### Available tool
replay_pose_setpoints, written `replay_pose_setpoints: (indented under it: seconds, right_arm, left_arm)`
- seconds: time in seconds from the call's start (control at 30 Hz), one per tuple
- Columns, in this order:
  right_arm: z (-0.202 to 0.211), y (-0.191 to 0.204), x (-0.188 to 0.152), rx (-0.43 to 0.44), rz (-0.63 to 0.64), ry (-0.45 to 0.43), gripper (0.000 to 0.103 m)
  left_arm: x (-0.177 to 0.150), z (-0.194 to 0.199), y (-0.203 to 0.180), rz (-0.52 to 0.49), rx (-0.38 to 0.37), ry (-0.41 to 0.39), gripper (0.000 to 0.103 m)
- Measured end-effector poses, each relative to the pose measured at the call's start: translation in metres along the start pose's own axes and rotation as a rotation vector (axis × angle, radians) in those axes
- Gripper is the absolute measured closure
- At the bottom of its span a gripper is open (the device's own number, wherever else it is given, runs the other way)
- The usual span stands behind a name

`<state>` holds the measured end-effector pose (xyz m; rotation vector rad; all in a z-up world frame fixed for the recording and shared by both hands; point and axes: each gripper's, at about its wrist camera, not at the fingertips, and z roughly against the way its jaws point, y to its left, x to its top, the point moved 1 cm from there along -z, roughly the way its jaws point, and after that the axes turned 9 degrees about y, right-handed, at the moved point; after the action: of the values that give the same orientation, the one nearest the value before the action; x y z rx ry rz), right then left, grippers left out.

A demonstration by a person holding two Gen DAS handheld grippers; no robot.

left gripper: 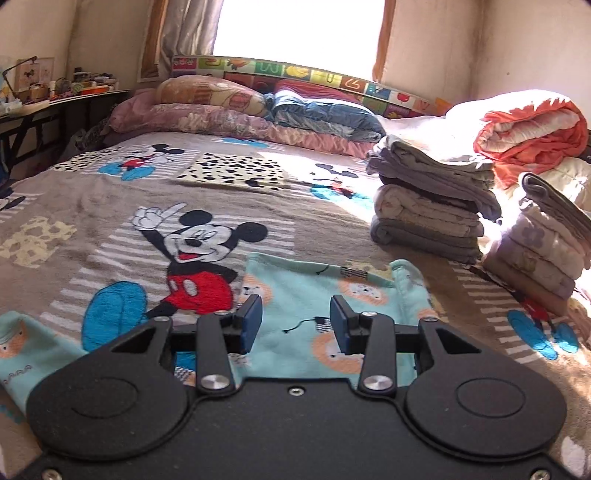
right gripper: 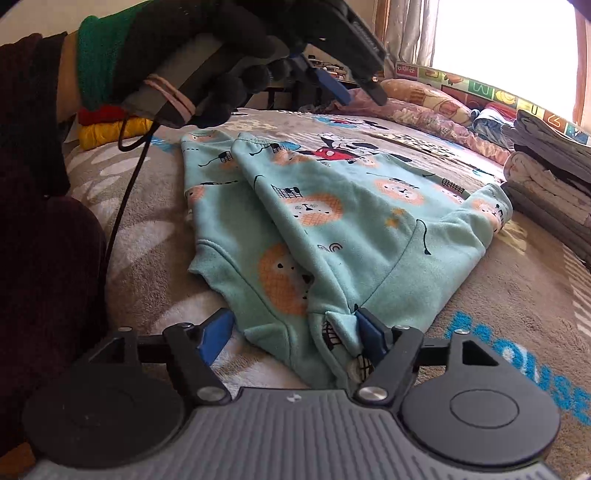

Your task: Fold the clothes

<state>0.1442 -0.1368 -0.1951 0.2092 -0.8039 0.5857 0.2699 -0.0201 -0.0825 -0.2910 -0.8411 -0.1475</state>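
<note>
While both grippers hang over the bed, a small teal garment (right gripper: 332, 221) printed with orange lion faces lies on the grey cartoon-mouse blanket (left gripper: 110, 221), partly folded so that one layer slants across another. Seen from the right wrist camera, the right gripper (right gripper: 295, 334) sits low at the near edge of the garment with its blue-padded fingers (right gripper: 216, 334) spread wide; a bunched bit of the teal cloth lies against the inner face of the right-hand pad, but nothing is clamped. Higher in that same view, a gloved hand (right gripper: 207, 55) with a green cuff carries the left gripper (right gripper: 354, 85) in the air above the far end of the garment, clear of the fabric. From the left wrist camera, the left gripper's fingers stand apart with a plain gap between the blue pads, the teal cloth showing below them. Off to the right on the bed rise two stacks of folded clothes (left gripper: 428, 206), grey and pale, near the garment but not touching it; pillows and rolled quilts (left gripper: 229, 107) line the headboard under a bright window (left gripper: 299, 29)
</note>
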Motion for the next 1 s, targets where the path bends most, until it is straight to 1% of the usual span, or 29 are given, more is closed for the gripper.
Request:
replay_pose_setpoints:
  seconds: [0.03,0.1,0.2,0.27,0.33,0.4,0.53,0.7,0.73,0.77,0.8,0.83,0.87,0.97,1.0]
  right_arm:
    - [0.001,-0.002,-0.001,0.011,-0.007,-0.006,0.03]
    - [0.001,-0.003,-0.003,0.027,-0.02,-0.016,0.029]
    - [0.002,-0.006,-0.004,0.046,-0.04,-0.027,0.029]
    - [0.003,-0.008,-0.005,0.06,-0.057,-0.034,0.029]
    - [0.003,-0.01,-0.005,0.072,-0.073,-0.039,0.029]
    - [0.002,-0.011,-0.005,0.076,-0.078,-0.041,0.029]
    - [0.001,-0.015,-0.004,0.094,-0.097,-0.045,0.029]
    - [0.001,-0.017,-0.004,0.106,-0.109,-0.049,0.027]
    - [0.0,-0.017,-0.004,0.109,-0.11,-0.05,0.026]
    - [0.0,-0.017,-0.004,0.111,-0.11,-0.05,0.026]
    - [0.0,-0.018,-0.004,0.113,-0.11,-0.049,0.026]
    - [0.0,-0.018,-0.004,0.114,-0.11,-0.049,0.026]
    - [0.0,-0.018,-0.004,0.116,-0.11,-0.048,0.026]
    - [-0.001,-0.015,-0.004,0.102,-0.074,-0.041,0.026]
    - [-0.001,-0.015,-0.005,0.106,-0.078,-0.041,0.026]
  left_arm:
    - [0.009,-0.011,-0.011,-0.019,-0.034,0.017,0.064]
    - [0.029,-0.04,-0.032,-0.061,-0.062,0.06,0.064]
    - [0.053,-0.08,-0.048,-0.09,-0.116,0.143,0.064]
    - [0.064,-0.106,-0.055,-0.095,-0.125,0.198,0.064]
    - [0.069,-0.124,-0.059,-0.099,-0.14,0.239,0.064]
    - [0.073,-0.141,-0.063,-0.109,-0.123,0.278,0.064]
    - [0.074,-0.167,-0.069,-0.118,-0.115,0.331,0.064]
    - [0.073,-0.187,-0.074,-0.119,-0.125,0.363,0.066]
    - [0.071,-0.188,-0.074,-0.127,-0.122,0.365,0.073]
    - [0.069,-0.19,-0.075,-0.141,-0.127,0.365,0.086]
    - [0.069,-0.189,-0.07,-0.12,-0.152,0.348,0.093]
    - [0.068,-0.187,-0.065,-0.095,-0.178,0.329,0.097]
    - [0.068,-0.184,-0.06,-0.071,-0.204,0.31,0.098]
    - [0.061,-0.187,-0.015,0.195,-0.319,0.255,0.098]
    - [0.056,-0.194,-0.009,0.213,-0.298,0.272,0.098]
